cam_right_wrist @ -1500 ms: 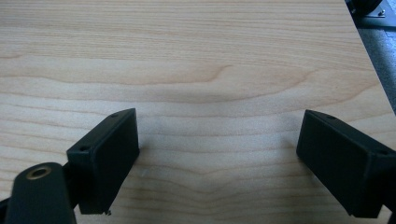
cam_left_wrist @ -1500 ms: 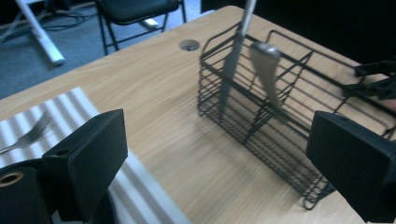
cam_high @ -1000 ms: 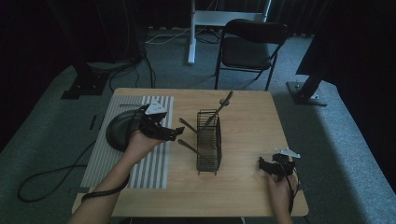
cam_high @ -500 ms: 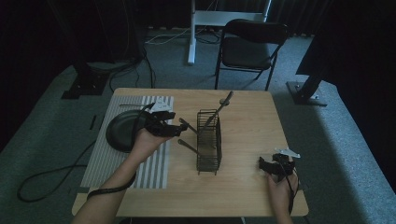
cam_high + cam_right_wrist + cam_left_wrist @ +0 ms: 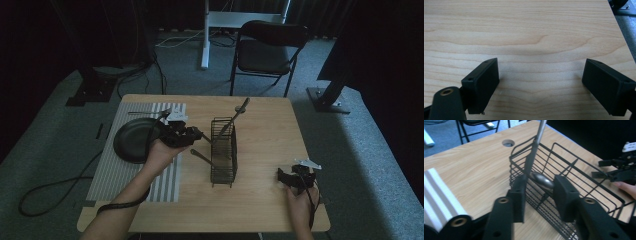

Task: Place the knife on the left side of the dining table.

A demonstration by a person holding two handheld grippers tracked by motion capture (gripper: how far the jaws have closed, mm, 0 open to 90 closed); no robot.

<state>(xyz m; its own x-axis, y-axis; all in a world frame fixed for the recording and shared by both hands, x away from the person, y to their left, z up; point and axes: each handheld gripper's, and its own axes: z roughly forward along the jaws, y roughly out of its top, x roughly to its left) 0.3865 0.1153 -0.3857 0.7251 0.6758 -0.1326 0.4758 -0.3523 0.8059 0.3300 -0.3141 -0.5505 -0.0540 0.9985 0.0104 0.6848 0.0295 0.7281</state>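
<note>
Left tongs (image 5: 537,188): you have just been closing them around the spoon (image 5: 541,180) at the wire basket's (image 5: 584,182) near end; whether the pads already press it I can't quite tell.
Spoon: its bowl lies between the pads, low against the basket wall, so you come in level.
Right tongs (image 5: 540,83): spread wide, idle over bare table (image 5: 536,30), out of your way.

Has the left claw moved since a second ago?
Yes. The left claw moved right, off the black plate toward the wire basket, jaws closing around a spoon.

High view dim w/ black surroundings; gripper views brighter, near tongs soft-focus, faint shadows on wood.
</note>
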